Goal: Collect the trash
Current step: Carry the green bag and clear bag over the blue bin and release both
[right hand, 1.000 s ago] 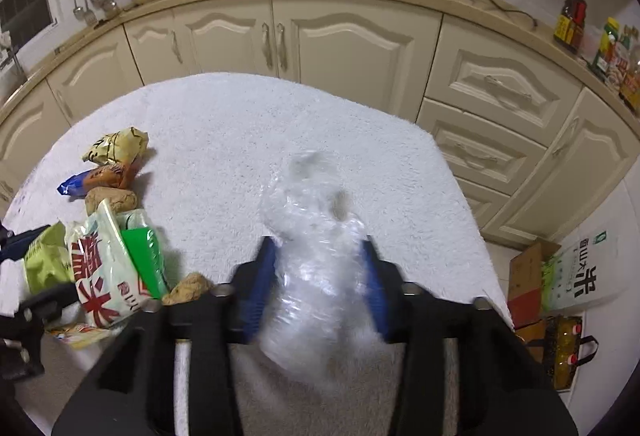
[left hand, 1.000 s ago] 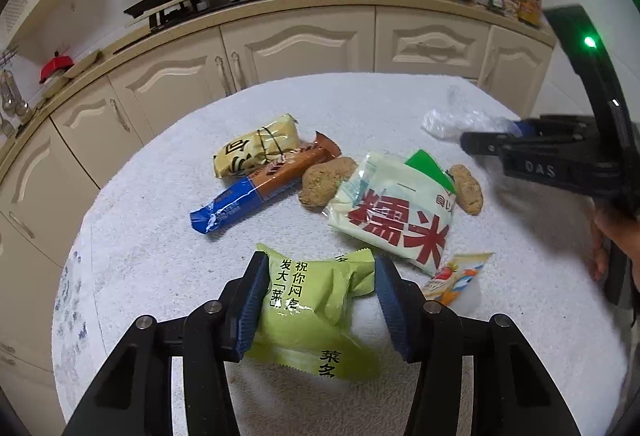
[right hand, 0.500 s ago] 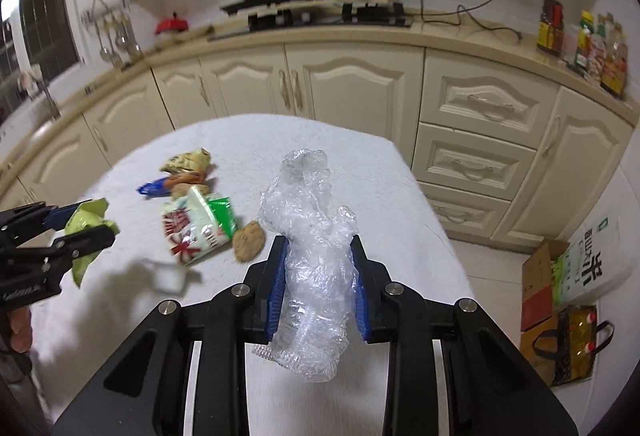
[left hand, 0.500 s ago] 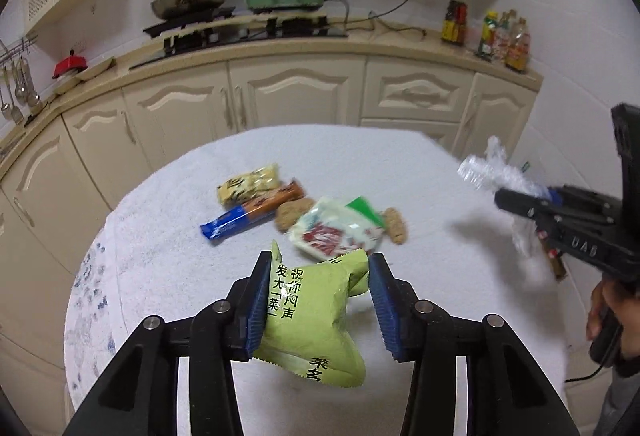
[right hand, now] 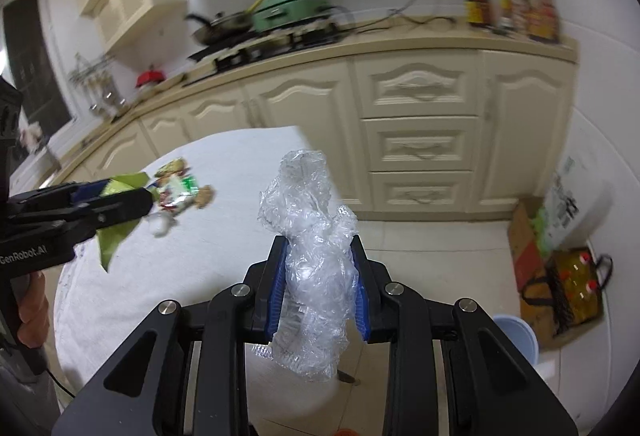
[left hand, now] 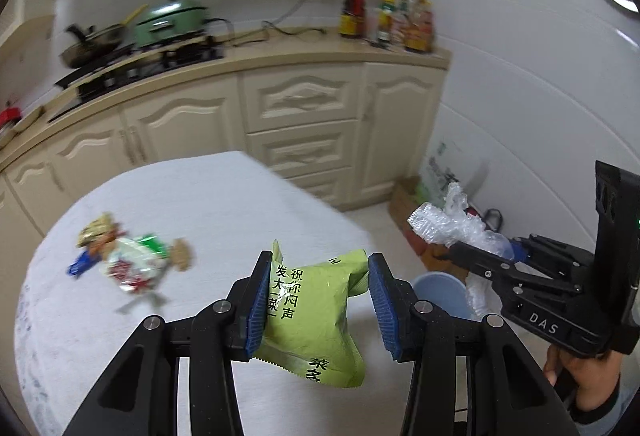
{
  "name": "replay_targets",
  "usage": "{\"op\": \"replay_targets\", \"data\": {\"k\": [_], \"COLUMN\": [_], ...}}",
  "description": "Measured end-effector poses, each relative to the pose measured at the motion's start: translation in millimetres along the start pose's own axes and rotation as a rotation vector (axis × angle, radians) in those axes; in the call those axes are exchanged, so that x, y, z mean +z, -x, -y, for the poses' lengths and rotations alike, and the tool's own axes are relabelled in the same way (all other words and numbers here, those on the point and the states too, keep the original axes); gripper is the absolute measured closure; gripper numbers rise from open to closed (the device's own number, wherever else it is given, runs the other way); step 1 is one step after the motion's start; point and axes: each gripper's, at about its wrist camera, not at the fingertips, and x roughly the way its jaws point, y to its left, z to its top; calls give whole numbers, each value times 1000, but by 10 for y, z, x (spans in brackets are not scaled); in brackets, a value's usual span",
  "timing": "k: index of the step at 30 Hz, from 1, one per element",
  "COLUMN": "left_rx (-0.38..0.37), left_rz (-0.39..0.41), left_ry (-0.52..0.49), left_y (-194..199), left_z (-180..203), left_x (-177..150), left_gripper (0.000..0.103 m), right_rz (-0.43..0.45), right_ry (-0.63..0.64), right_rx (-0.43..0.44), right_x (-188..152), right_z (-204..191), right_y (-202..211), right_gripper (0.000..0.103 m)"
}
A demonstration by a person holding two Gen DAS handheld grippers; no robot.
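While both loads hang above the table [left hand: 208,196], the left tongs [left hand: 316,300] pinch a green snack wrapper [left hand: 316,320]; the right tongs [right hand: 320,288], nearly closed, squeeze crumpled clear plastic [right hand: 316,260]. Both look light, soft, slippery; mid-body grips suit.

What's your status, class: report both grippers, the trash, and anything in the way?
Left gripper shut on green wrapper. Right gripper shut on clear plastic wrap. More wrappers on table. Pale blue bin below; path clear.
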Motion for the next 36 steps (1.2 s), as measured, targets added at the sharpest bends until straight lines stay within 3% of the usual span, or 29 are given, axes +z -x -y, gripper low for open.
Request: {"op": "replay_targets", "data": {"k": [6,13,20,25,27,33,36], "left_rx": [-91,-175,-164,-171,-167,-139,-124], "left_rz": [-91,-238,-304,-340,-345,-373,-372], "left_ry": [-90,-212,-298,-324,-333,-341,-343], "left_y": [-659,-1668,-2585,-3112,-3271,-3662,-3723], "left_z": [929,1960,2719,3094,3174,3237,3219], "left_x": [115,160,263,185,144,44,16], "left_gripper": [61,61,60,56,46,32,32], "right_rz": [12,-37,-90,-129,-141,-171,-181], "right_ry": [-142,-301,-436,-503,-516,-549,-555], "right_rx": [-97,-190,-253,-271,-275,-275,-275], "right_x": [-370,-937,-1412,-1697,-1772,-1928,-1944], "right_z": [931,1907,2694,3058,3143,3319,3353], "right_y": [361,403,240,93,36,-154,-258], "right_gripper": [74,74,74,74,74,74,74]}}
